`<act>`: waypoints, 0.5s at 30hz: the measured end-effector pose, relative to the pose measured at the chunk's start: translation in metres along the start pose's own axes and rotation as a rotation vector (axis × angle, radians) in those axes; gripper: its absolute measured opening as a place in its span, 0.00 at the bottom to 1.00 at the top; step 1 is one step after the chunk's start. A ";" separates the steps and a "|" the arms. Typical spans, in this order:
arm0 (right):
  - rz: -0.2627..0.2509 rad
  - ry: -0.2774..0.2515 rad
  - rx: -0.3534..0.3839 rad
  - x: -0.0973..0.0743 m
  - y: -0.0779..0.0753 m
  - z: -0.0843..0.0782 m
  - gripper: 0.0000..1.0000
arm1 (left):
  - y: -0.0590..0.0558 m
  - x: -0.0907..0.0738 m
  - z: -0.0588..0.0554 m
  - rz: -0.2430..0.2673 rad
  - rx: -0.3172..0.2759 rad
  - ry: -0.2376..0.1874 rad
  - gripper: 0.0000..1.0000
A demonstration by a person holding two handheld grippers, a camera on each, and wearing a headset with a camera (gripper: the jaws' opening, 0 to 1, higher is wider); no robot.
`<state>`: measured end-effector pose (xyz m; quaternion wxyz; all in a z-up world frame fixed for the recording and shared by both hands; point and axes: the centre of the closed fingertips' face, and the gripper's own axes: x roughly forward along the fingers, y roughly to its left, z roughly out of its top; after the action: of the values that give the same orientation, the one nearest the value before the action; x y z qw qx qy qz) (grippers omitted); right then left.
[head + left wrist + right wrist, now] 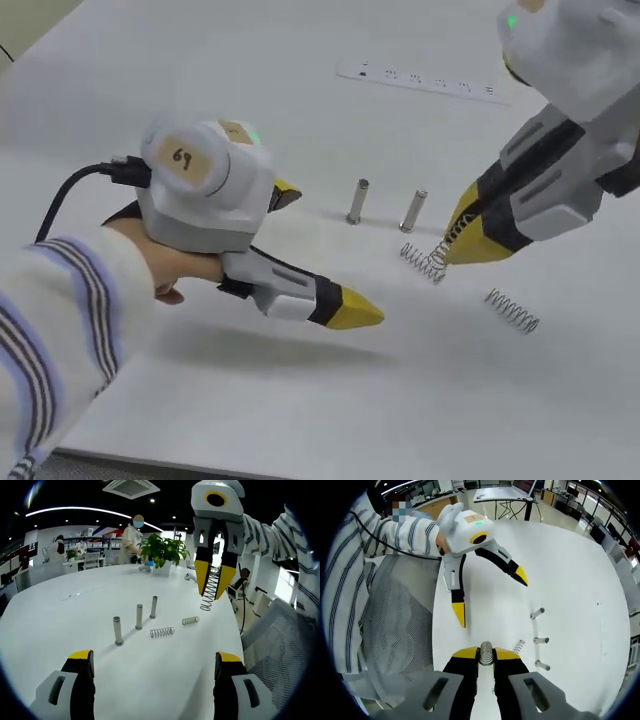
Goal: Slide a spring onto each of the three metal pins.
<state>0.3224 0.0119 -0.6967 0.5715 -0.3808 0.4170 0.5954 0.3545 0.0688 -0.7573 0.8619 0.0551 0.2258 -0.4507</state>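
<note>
Nearest in the head view, at centre left, a hand in a striped sleeve holds the left gripper. Its jaws are spread wide and empty over the white table. Farther right, the right gripper reaches in from the upper right, its jaws pinched on a spring that hangs below the tips. In the left gripper view, two loose springs lie flat beside three upright metal pins standing in a row. A power strip lies at the top of the head view.
</note>
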 end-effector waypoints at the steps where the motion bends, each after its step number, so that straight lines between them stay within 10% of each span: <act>1: -0.006 0.005 -0.006 0.000 -0.004 0.001 0.08 | 0.001 0.000 0.000 0.002 0.001 0.000 0.98; 15: -0.037 0.062 -0.097 -0.011 -0.051 0.026 0.08 | 0.010 -0.007 0.001 0.036 0.019 0.000 0.98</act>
<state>0.3743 0.0322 -0.6806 0.5501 -0.4340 0.3978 0.5923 0.3590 0.0797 -0.7547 0.8694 0.0672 0.2204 -0.4371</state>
